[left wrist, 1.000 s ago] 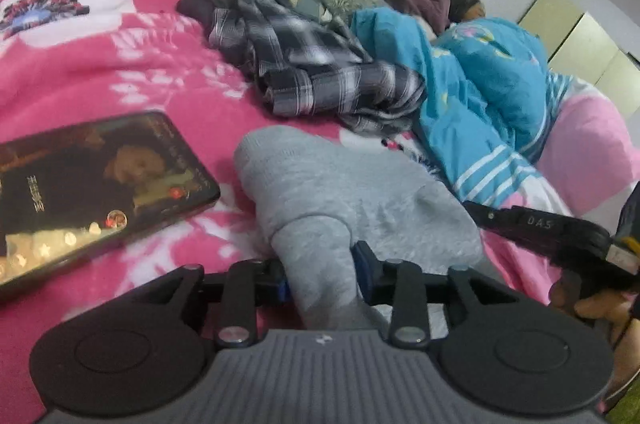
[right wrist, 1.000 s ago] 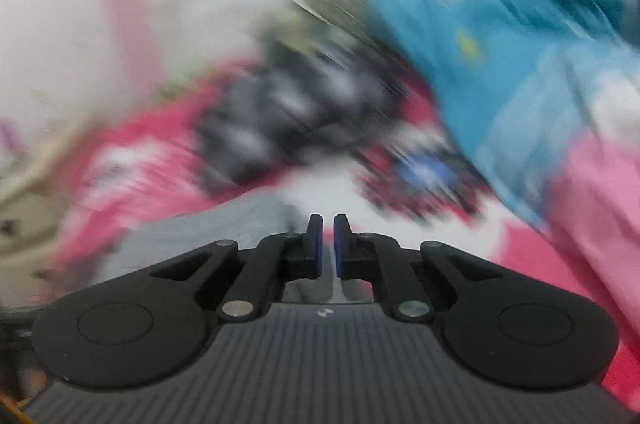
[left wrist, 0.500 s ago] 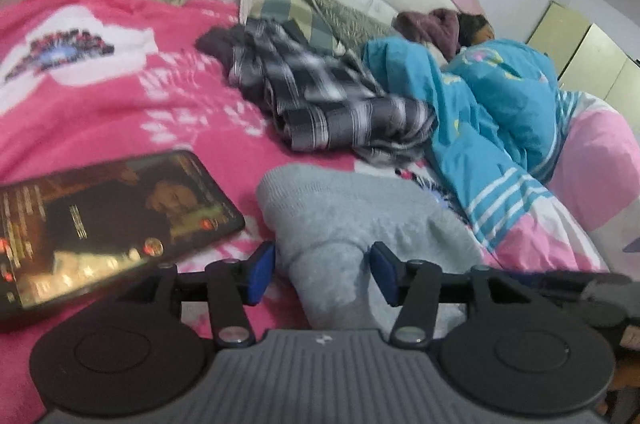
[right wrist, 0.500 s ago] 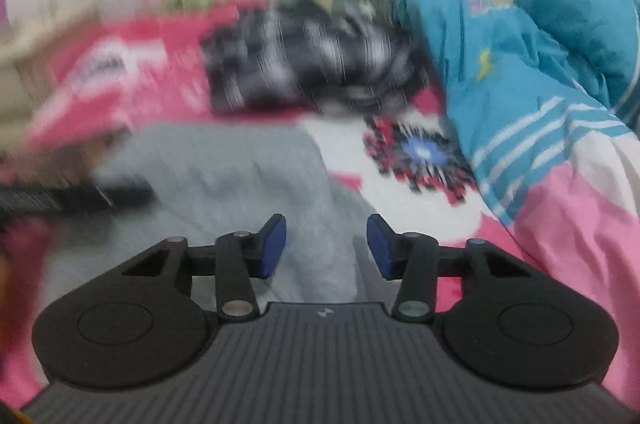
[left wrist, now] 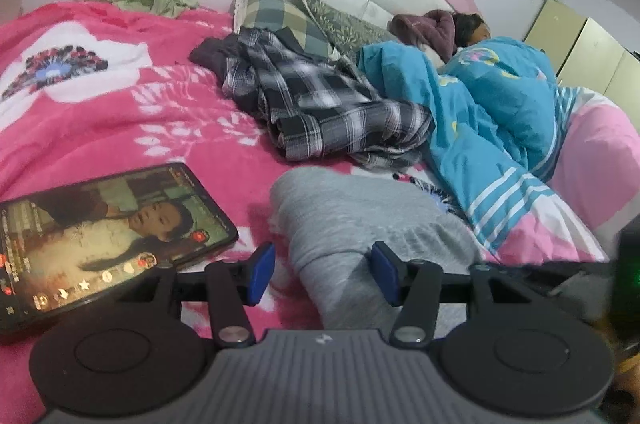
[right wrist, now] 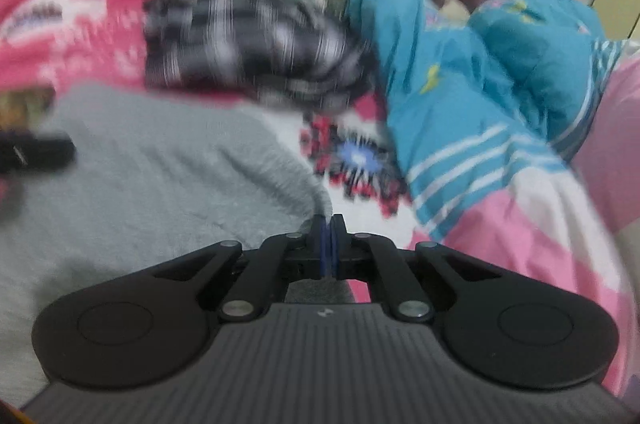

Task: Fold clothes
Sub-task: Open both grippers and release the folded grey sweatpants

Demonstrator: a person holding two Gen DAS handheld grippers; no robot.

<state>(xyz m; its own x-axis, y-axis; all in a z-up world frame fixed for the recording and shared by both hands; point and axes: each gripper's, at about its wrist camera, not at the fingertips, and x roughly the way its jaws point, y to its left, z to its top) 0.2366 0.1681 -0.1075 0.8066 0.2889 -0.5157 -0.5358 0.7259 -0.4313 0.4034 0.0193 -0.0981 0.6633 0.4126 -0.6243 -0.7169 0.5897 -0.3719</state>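
Your left gripper (left wrist: 323, 273) has its 2 fingers parted about halfway around a fold of the grey garment (left wrist: 360, 220), pads not pressing it. Your right gripper (right wrist: 329, 244) is pinched tight on that garment's edge (right wrist: 160, 184). It lies on the pink bed (left wrist: 100, 128), beside a phone (left wrist: 100, 224).
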